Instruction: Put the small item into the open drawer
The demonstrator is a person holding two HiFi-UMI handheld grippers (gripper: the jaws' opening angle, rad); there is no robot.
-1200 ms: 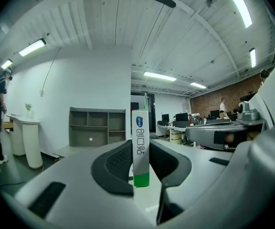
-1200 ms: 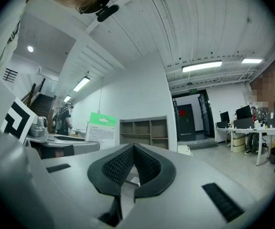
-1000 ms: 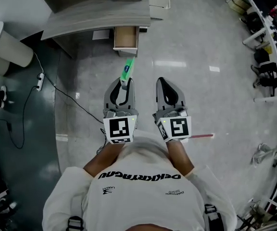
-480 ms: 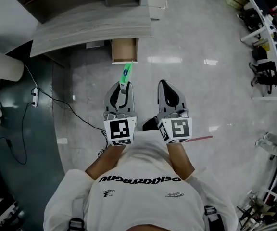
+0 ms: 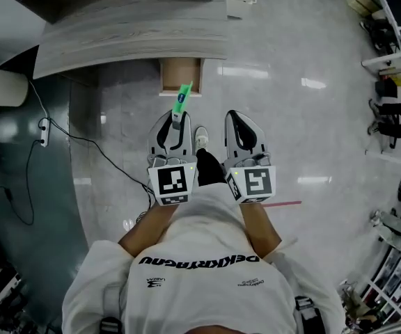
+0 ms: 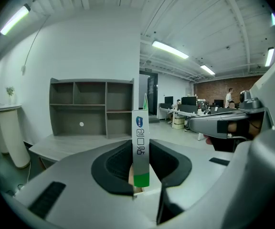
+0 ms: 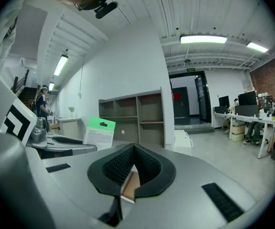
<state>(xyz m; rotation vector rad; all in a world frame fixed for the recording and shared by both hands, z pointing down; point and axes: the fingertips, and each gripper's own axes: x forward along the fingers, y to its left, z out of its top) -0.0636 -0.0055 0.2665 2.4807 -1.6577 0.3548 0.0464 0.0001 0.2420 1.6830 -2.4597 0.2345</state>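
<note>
Between the left tongs [image 5: 175,122], clamped edge-on, stands a slim white packet [image 6: 140,142] with a green end; the right tongs [image 5: 237,122] are together, empty.

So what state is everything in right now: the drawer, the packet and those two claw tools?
Drawer: pulled open.
Packet: upright, clamped between the left gripper's jaws.
Left gripper: jaws shut on the packet.
Right gripper: jaws together, holding nothing.
</note>
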